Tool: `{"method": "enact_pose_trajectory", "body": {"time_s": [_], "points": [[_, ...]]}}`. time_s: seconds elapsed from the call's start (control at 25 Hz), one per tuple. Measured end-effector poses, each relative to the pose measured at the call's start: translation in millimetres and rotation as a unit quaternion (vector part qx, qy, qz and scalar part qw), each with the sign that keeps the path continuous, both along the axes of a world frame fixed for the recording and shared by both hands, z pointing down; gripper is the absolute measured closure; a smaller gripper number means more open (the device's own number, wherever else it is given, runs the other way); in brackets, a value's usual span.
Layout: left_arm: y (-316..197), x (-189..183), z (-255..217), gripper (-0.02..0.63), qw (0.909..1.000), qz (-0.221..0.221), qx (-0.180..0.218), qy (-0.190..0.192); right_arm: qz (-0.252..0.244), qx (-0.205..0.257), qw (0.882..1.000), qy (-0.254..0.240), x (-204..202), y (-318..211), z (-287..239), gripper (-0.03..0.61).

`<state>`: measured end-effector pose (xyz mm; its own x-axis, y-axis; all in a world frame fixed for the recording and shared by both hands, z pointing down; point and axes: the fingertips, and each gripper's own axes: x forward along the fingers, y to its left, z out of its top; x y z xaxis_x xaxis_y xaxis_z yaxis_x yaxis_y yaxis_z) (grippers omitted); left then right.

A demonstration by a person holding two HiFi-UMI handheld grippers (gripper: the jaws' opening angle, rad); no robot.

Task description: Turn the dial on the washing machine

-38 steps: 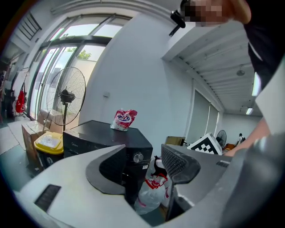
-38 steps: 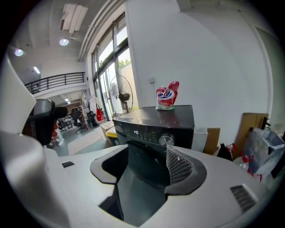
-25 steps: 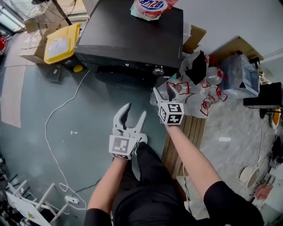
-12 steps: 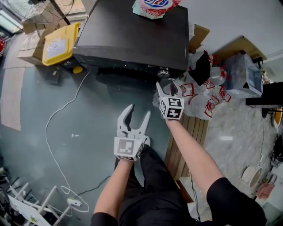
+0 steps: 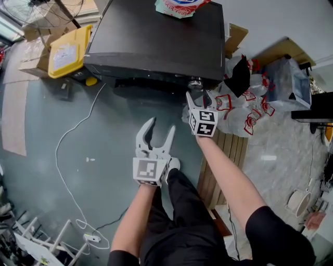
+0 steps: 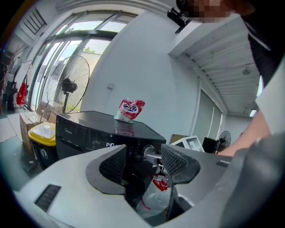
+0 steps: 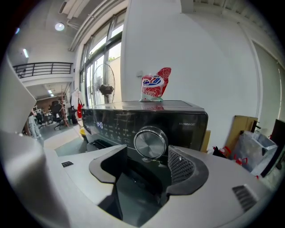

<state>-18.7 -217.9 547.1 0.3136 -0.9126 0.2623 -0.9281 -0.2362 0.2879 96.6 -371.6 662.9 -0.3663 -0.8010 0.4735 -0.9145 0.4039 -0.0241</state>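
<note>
- Right gripper [image 7: 149, 165] first: jaws spread wide, nothing between the pads, and the silver dial [image 7: 150, 143] sits dead ahead, framed just above the gap.
- No contact to report there. The jaw tips stand either side of the dial's lower edge, but the right gripper view shows neither pad pressed onto it.
- From the head view, the right gripper [image 5: 198, 97] is stretched out on a straight arm, tips right up at the dial [image 5: 194, 82] on the machine's front edge.
- Left gripper [image 6: 142, 159]: also open and empty. Through its gap you can see the other gripper up at the dial [image 6: 149, 151].
- In the head view the left gripper [image 5: 160, 128] hangs well back from the machine, low over the grey floor, pointing roughly at its front.
- The dial belongs to the black washing machine [image 5: 156, 36], at the right end of its dark control panel [image 7: 111, 124], where lit digits glow at the left.
- On top of the machine stands a red-and-white detergent bag [image 7: 154, 85], near the back edge [image 5: 179, 6].
- Left of the machine is a yellow-lidded bin [image 5: 66, 48], and a standing fan [image 6: 69, 82] is beyond it by the windows.
- Right of the machine is a heap of clear plastic bags with red print [image 5: 244, 117], with a wooden pallet [image 5: 222, 156] just below them.
- A white cable [image 5: 65, 137] snakes across the floor on the left.
</note>
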Motion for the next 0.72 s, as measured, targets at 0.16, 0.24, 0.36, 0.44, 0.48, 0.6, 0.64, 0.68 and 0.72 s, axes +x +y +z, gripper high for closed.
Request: {"method": "enact_pose_trajectory", "body": {"time_s": [0.16, 0.24, 0.36, 0.44, 0.48, 0.6, 0.64, 0.68, 0.72], "points": [[-5.8, -3.5, 6.0, 0.39, 1.0, 0.004, 0.0, -0.002, 0.006, 0.006, 1.0, 0.004, -4.4, -6.8, 2.4, 0.318], [-8.0, -3.9, 7.4, 0.39, 1.0, 0.006, 0.002, -0.003, 0.008, 0.012, 1.0, 0.008, -6.1, -10.2, 2.3, 0.318], [-8.9, -3.1, 11.0, 0.39, 1.0, 0.007, -0.002, -0.001, 0.013, 0.018, 1.0, 0.01, -6.9, -13.6, 2.7, 0.318], [-9.8, -2.4, 13.9, 0.39, 0.9999, 0.01, -0.003, -0.003, 0.017, 0.018, 1.0, 0.013, -6.2, -15.0, 3.8, 0.318], [-10.4, -2.3, 15.3, 0.39, 0.9999, 0.011, -0.005, -0.004, 0.018, 0.018, 1.0, 0.014, -6.1, -15.6, 4.1, 0.318], [-12.0, -0.8, 18.8, 0.39, 0.9998, 0.015, -0.008, -0.005, 0.023, 0.022, 0.999, 0.01, -5.9, -17.8, 2.8, 0.318], [-12.6, 0.3, 19.5, 0.39, 0.9998, 0.017, -0.008, -0.006, 0.028, 0.022, 0.999, 0.008, -4.8, -18.3, 2.6, 0.319], [-13.0, 1.4, 19.8, 0.39, 0.9998, 0.019, -0.007, -0.006, 0.033, 0.021, 0.999, 0.007, -3.5, -18.7, 2.7, 0.319], [-13.1, 2.6, 19.9, 0.39, 0.9997, 0.021, -0.007, -0.007, 0.036, 0.021, 0.999, 0.006, -2.6, -19.1, 2.8, 0.319]]}}
